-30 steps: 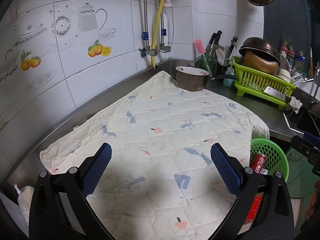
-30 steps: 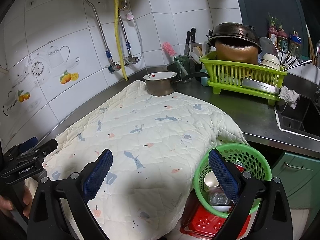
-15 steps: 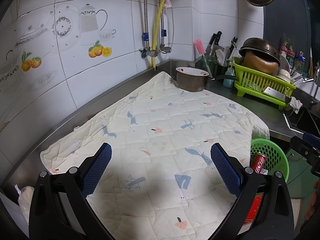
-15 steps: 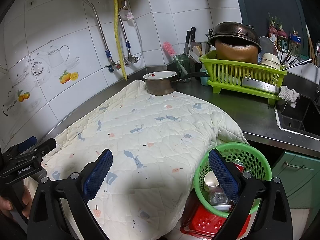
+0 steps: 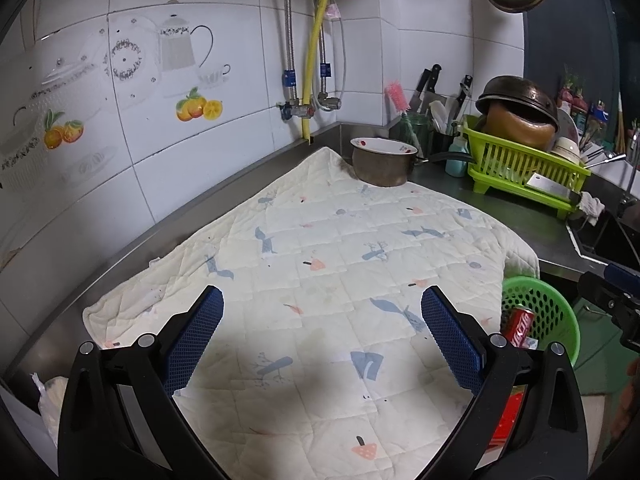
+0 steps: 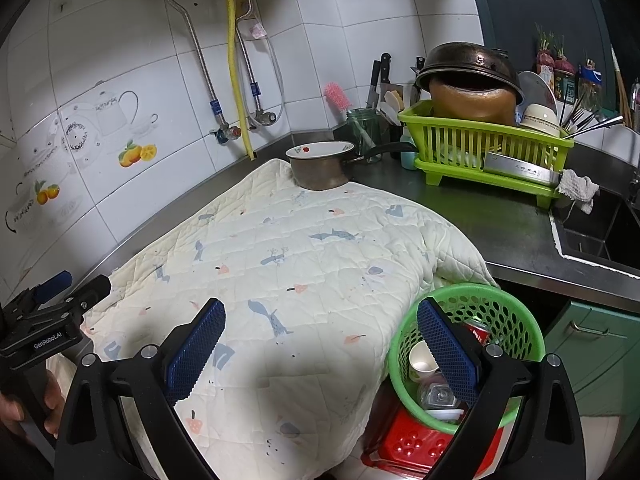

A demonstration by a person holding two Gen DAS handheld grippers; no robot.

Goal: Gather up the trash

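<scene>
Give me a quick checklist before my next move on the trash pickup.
1. Left tongs open and empty: ok.
2. Right tongs open and empty: ok.
3. Green basket within view beside the counter, top unobstructed: ok.
4. Basket already holds the red can, paper cup and a clear plastic piece: ok.
5. Loose trash left on the quilted cloth: none visible, ok.
6. White bag at the counter's left end, trash or not: cannot tell.
</scene>
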